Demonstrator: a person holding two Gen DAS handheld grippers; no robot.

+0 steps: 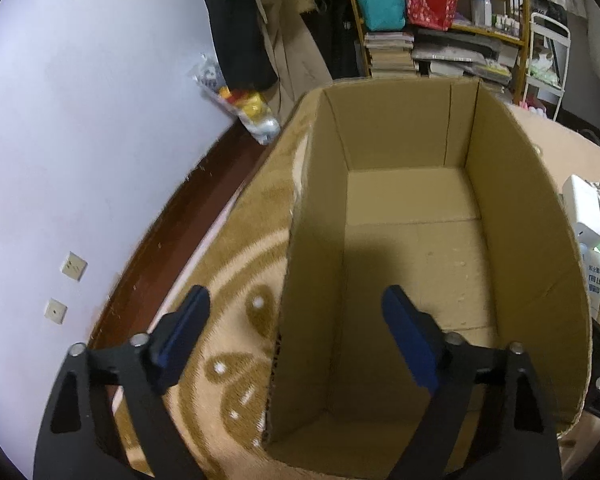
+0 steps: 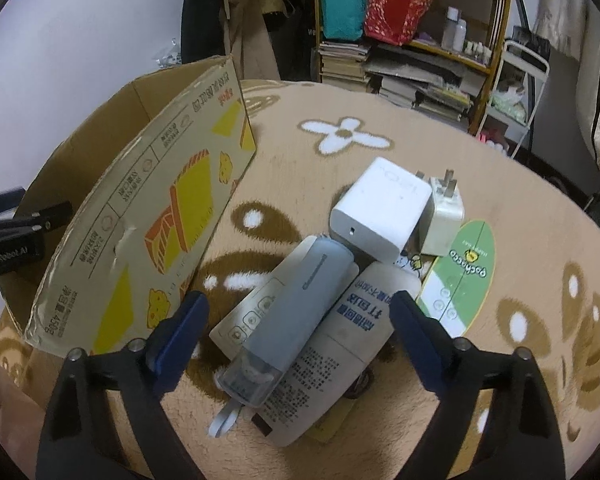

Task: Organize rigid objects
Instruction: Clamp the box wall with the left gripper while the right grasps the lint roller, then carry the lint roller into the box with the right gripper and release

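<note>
Here, grey bottle [image 2: 290,316] diagonal, cap nearest.

White bottle [image 1: 594,276] cut by frame edge (label blurred, perhaps unreadable).

An open cardboard box [image 1: 412,240] is standing upright on the patterned rug [image 2: 380,112], holding nothing. Just beside it, a grey-blue device [image 2: 296,312] is lying across a white bottle [image 2: 340,344] with printed text. A large white charger [image 2: 380,204] is touching a smaller white plug [image 2: 442,216], and a green-and-white pack [image 2: 460,276] is lying flat alongside.
</note>
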